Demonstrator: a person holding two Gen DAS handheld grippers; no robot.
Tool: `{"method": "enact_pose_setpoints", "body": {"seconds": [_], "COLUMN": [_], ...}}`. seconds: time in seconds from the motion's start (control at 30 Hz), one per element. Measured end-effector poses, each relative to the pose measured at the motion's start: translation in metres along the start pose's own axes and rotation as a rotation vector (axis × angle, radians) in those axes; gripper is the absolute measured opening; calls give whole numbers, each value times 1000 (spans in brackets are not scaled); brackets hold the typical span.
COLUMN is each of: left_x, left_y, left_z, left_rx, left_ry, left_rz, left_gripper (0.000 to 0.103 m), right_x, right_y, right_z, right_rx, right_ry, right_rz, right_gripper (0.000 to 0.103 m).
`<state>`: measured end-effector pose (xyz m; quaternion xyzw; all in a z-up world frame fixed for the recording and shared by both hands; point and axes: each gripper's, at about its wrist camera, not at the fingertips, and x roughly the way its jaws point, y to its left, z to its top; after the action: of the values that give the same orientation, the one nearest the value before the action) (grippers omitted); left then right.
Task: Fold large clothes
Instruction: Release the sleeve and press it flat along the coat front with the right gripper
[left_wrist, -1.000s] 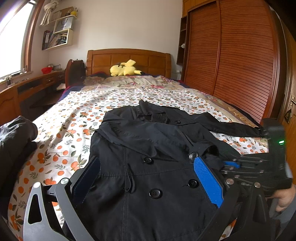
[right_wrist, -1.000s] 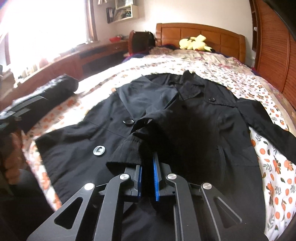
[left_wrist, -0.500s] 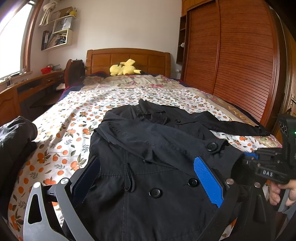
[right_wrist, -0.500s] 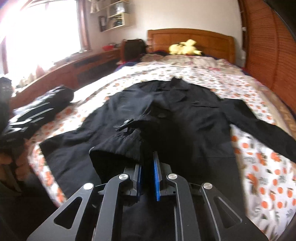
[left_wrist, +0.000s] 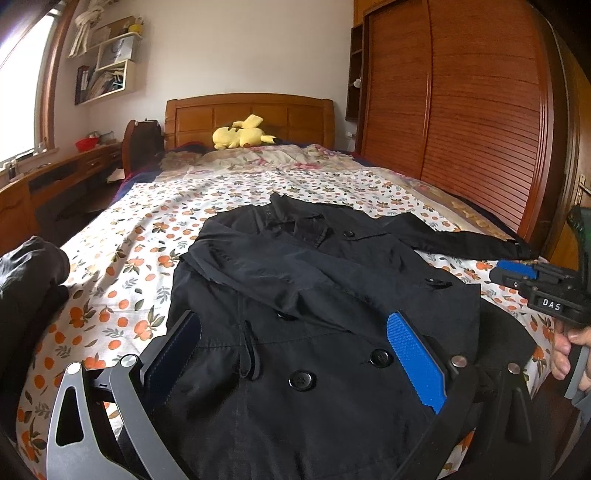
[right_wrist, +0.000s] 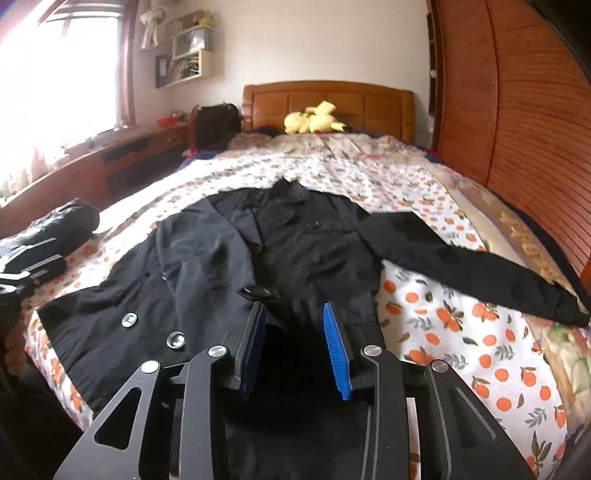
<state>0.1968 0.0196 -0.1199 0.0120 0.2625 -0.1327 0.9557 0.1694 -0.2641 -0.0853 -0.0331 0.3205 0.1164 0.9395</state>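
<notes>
A large black double-breasted coat (left_wrist: 295, 295) lies front up on the bed, collar toward the headboard; it also shows in the right wrist view (right_wrist: 280, 258). Its left sleeve is folded across the chest. Its right sleeve (right_wrist: 461, 266) stretches out over the sheet toward the wardrobe. My left gripper (left_wrist: 295, 339) is open and empty, low over the coat's lower front. My right gripper (right_wrist: 295, 325) is open and empty over the coat's hem near the bed's foot; it also shows at the right edge of the left wrist view (left_wrist: 517, 271).
The bed has an orange-print sheet (left_wrist: 122, 266) and a wooden headboard (left_wrist: 251, 114) with a yellow plush toy (left_wrist: 240, 136). A dark bundle of clothes (left_wrist: 26, 280) lies at the left edge. A wooden wardrobe (left_wrist: 480, 129) stands right, a desk (left_wrist: 55, 177) left.
My right gripper pulled the left sleeve's cuff across the coat toward the bed's foot, then opened and let it go. The left gripper has stayed open and still.
</notes>
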Motion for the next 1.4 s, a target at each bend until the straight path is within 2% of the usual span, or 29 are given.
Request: {"method": "enact_pose_setpoints", "body": {"seconds": [0.07, 0.17, 0.3, 0.33, 0.37, 0.43, 0.5, 0.6, 0.67, 0.73, 0.77, 0.83, 0.93, 1.07, 1.13, 1.3, 1.4], "left_x": [2, 3, 5, 6, 6, 6, 6, 6, 6, 6, 6, 6, 6, 7, 8, 11, 13], "left_y": [-2, -6, -10, -10, -10, -11, -11, -11, -11, -11, -11, -11, -12, -14, -16, -20, -21], "left_z": [-1, -2, -4, -4, -5, -5, -5, -5, -5, -5, -5, -5, -5, -6, -7, -9, -10], "left_rx": [10, 22, 33, 35, 37, 39, 39, 39, 41, 41, 41, 42, 43, 52, 56, 69, 71], "left_ry": [4, 7, 12, 13, 15, 16, 14, 15, 14, 16, 15, 18, 19, 22, 26, 32, 34], "left_rz": [0, -1, -2, -2, -3, -4, -5, -6, -5, -4, -4, -4, -4, -6, -6, 1, 2], "left_gripper": [101, 101, 101, 101, 101, 101, 101, 101, 101, 101, 101, 101, 101, 101, 101, 101, 101], "right_x": [2, 14, 33, 38, 43, 47, 44, 42, 50, 54, 54, 51, 43, 31, 31, 50, 70], "right_y": [8, 17, 11, 8, 4, 1, -4, -11, -20, -24, -23, -22, -23, -11, -3, 12, 13], "right_z": [2, 3, 0, -1, -2, -6, -8, -8, -10, -11, -11, -10, -6, 1, 3, -1, -10], "right_rx": [-25, -67, -46, -34, -21, -10, 10, 32, 52, 44, 14, -19, -7, -57, -80, -121, -144], "right_ry": [1, 23, 73, 88, 107, 134, 120, 112, 145, 152, 139, 121, 90, 33, 24, 81, 141], "right_rz": [27, 24, 20, 24, 39, 66, 97, 37, -14, -81, -127, -160, -124, -112, -67, 46, 41], "right_gripper": [48, 50, 50, 41, 20, 4, 2, 2, 3, 17, 19, 19, 22, 30, 34, 40, 40]}}
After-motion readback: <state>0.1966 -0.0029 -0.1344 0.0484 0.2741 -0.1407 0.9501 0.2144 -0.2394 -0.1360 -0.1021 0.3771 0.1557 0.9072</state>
